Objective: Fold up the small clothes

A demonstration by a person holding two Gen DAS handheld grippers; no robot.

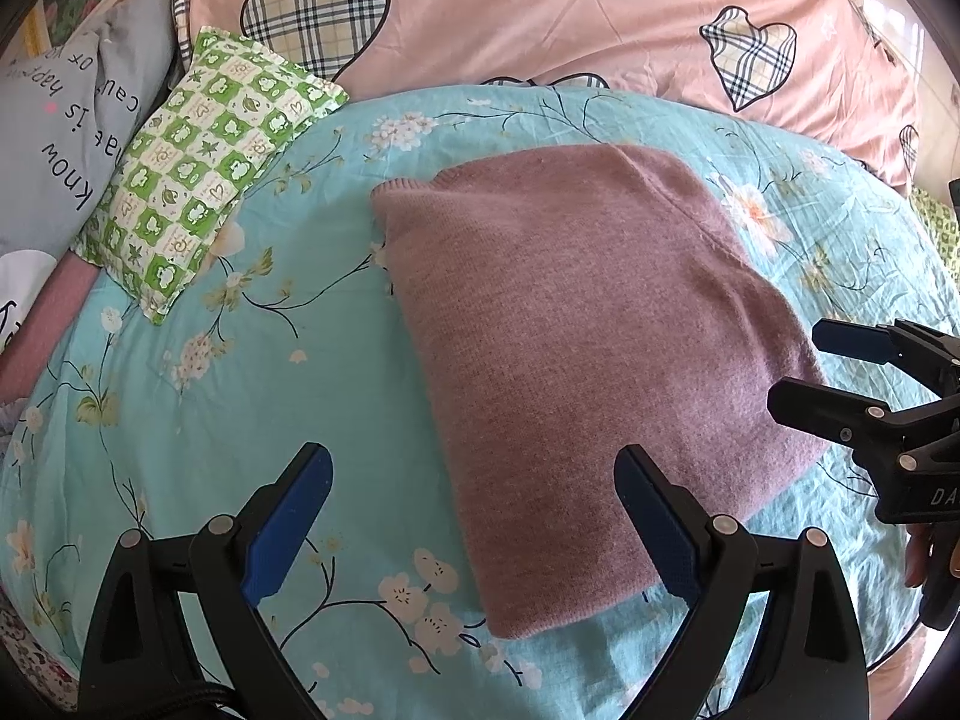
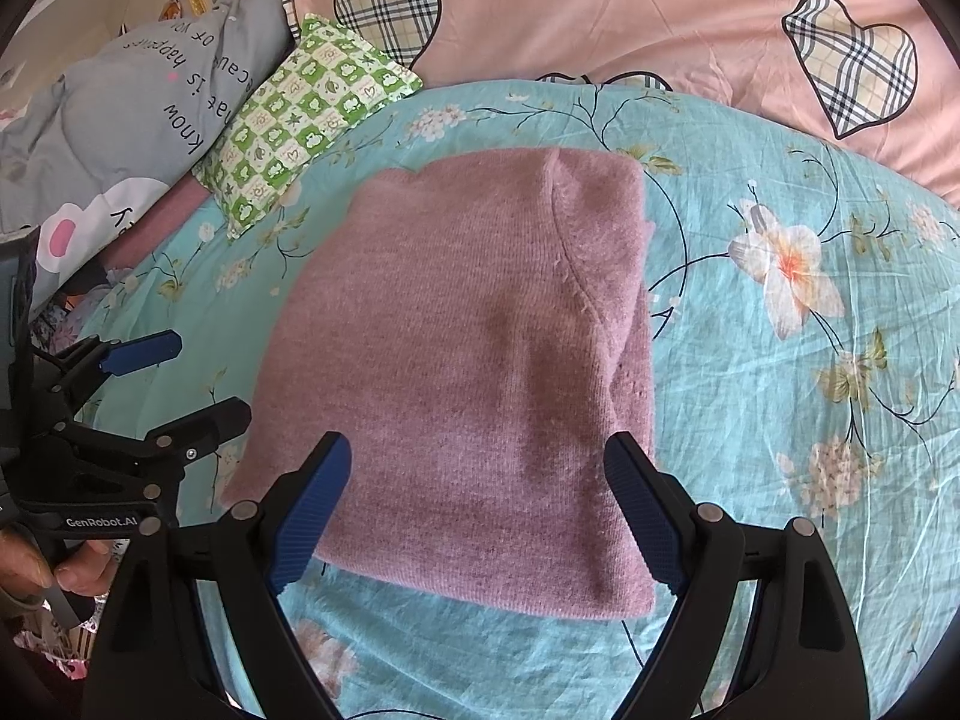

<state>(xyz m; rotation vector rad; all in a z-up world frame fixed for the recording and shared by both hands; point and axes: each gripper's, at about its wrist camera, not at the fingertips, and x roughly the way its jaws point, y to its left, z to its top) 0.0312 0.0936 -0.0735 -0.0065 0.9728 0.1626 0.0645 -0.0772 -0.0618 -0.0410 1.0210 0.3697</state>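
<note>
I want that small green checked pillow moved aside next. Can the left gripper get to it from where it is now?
Probably yes. The left gripper is open and holds nothing, and only bare blue floral sheet lies between it and the green checked pillow, which sits off to its left, clear of the folded mauve sweater.

My left hand-held gripper and right hand-held gripper share one build: black plastic frames, blue ribbed finger pads, silver pivot screws. White "GenRobot.AI" lettering marks the left unit's body.
</note>
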